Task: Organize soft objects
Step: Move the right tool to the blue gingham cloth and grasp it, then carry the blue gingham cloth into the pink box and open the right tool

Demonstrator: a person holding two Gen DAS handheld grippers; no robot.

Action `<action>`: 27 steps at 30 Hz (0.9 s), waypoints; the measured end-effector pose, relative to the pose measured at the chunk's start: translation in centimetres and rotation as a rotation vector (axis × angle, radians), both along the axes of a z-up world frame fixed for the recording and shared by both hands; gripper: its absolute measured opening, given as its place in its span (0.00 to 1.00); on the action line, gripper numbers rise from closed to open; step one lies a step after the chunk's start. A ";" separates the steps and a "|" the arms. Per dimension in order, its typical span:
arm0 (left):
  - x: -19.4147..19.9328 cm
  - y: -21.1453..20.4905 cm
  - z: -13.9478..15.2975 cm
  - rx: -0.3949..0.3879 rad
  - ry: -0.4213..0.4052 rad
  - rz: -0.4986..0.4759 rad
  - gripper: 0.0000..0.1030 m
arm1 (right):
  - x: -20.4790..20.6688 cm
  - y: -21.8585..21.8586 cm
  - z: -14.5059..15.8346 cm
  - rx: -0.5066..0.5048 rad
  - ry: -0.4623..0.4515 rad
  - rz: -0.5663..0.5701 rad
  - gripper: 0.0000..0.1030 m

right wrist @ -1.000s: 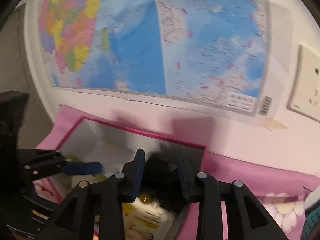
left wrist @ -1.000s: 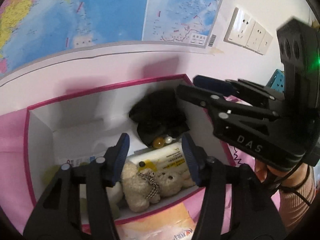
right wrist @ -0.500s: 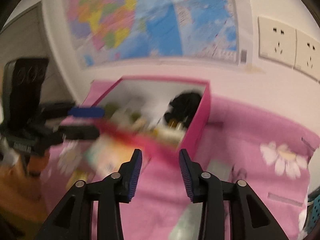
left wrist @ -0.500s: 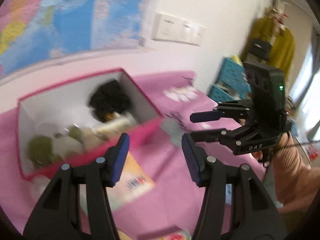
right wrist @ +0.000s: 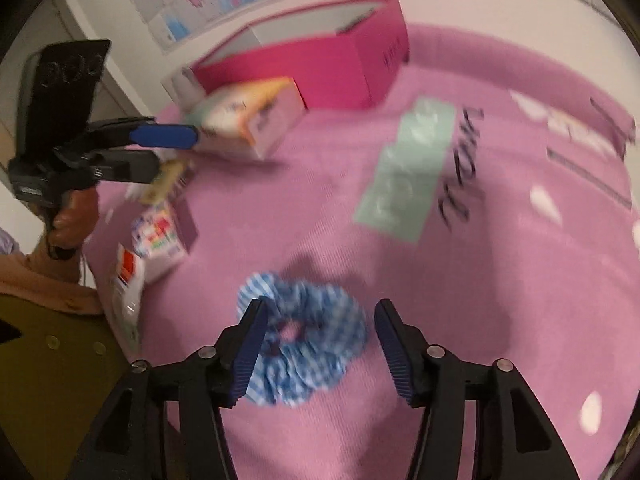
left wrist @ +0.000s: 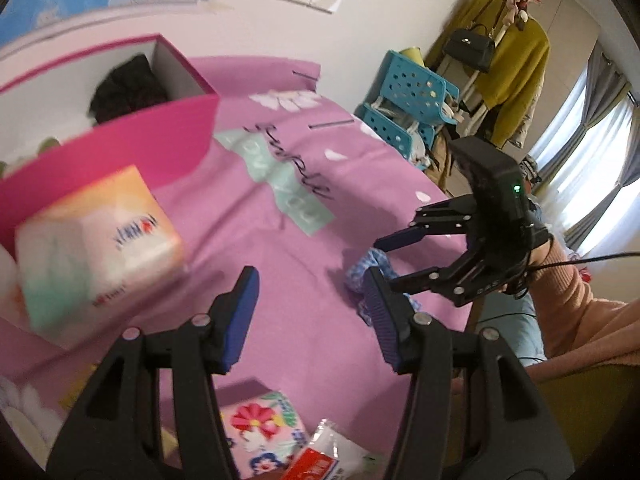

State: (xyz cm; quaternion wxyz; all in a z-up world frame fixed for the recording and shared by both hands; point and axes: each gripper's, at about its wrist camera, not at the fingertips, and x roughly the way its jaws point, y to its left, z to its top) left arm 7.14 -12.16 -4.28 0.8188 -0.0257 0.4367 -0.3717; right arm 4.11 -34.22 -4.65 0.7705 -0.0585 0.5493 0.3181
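Two tools in view. Right tool [right wrist: 318,346]: jaws apart and opening, gripping nothing. Left tool [left wrist: 310,316]: jaws apart, nothing between them, only bare sheet [left wrist: 304,248] below.

One scrunchie [right wrist: 308,336], blue-white check, lies flat on the pink sheet directly under the right tool, between its two fingers [right wrist: 250,344]. Left finger overlaps its edge in the picture; contact cannot be told. Right finger clear of it. In the left wrist view the scrunchie [left wrist: 366,266] sits just beyond the left tool's right finger, under the right tool [left wrist: 384,264].

One pink box [left wrist: 132,156], open top, far side of the sheet from both tools, against the wall. One black soft thing [left wrist: 128,90] inside it at the right corner; other contents blurred.

One tissue pack [left wrist: 96,240], orange-white-teal, just in front of the box, left of the left tool. From the right wrist view it [right wrist: 248,120] lies just past the left tool's [right wrist: 160,152] tips.

One flowered pack [left wrist: 260,432] and one clear red-white bag [left wrist: 328,460] near the base of the left tool; a yellowish item beside them, too blurred to name.

One sleeve [left wrist: 576,312], peach, behind the right tool. Two blue baskets [left wrist: 408,96] stacked past the bed's end, well apart from both tools.
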 end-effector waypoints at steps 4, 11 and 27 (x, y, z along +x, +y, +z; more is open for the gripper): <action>-0.5 -0.7 -0.9 0.002 0.033 -0.018 0.54 | -0.5 -0.5 -0.5 0.040 0.000 -0.025 0.54; -1.2 -1.8 -2.3 -0.013 0.089 -0.074 0.54 | -0.7 0.8 -0.1 0.036 -0.036 -0.012 0.10; 3.2 2.1 3.3 -0.048 -0.057 0.096 0.44 | 4.0 6.3 9.7 0.323 -0.277 0.030 0.09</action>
